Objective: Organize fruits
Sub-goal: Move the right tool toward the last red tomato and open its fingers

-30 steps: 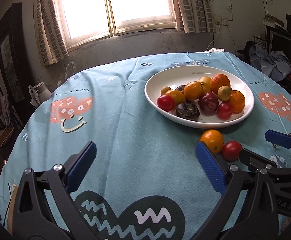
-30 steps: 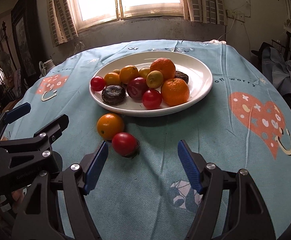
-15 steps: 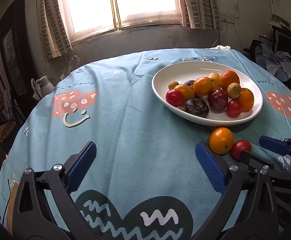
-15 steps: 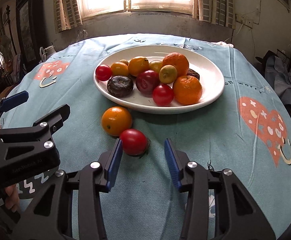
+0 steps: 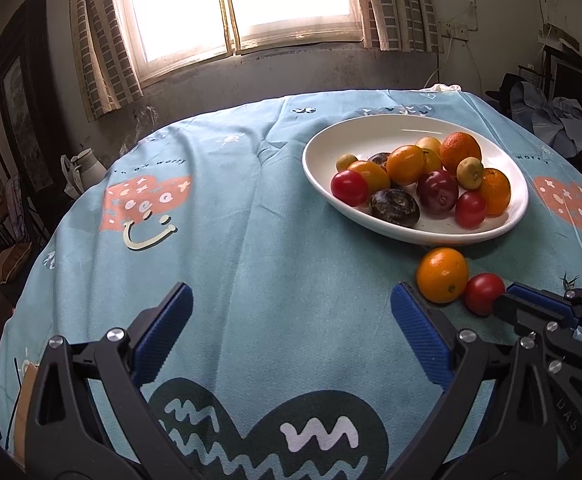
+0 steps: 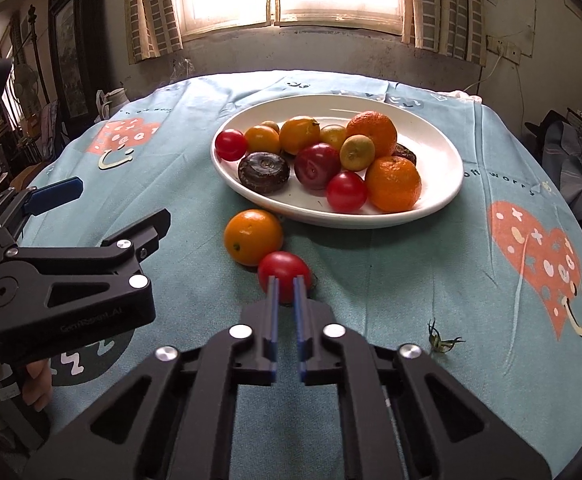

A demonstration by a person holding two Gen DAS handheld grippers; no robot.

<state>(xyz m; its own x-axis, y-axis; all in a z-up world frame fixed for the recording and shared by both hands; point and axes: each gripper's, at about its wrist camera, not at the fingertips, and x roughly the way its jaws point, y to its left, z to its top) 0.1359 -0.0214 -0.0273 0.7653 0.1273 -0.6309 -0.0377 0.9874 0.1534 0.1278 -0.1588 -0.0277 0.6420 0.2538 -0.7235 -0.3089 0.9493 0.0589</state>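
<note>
A white plate (image 5: pixel 311 160) (image 6: pixel 435 148) holds several fruits: oranges, red tomatoes, dark plums. In front of it on the blue cloth an orange (image 5: pixel 442 275) (image 6: pixel 253 237) and a red tomato (image 5: pixel 484 292) (image 6: pixel 285 266) lie touching. My right gripper (image 6: pixel 285 280) (image 5: pixel 509 304) is closing to a narrow slit. Its tips sit at the tomato's near side, and the tomato is beyond them, not between them. My left gripper (image 5: pixel 291 296) (image 6: pixel 123 200) hangs wide open over bare cloth, left of the orange, holding nothing.
A small green tomato stem (image 6: pixel 439 338) lies loose on the cloth to the right of my right gripper. The round table's edge curves away on all sides. A white jug (image 5: pixel 87 166) stands beyond the far left edge and clothes (image 5: pixel 551 120) are piled at the right.
My right gripper's jaws went from wide open to nearly together and moved up to the tomato. A green stem now lies apart on the cloth. The left gripper stayed open.
</note>
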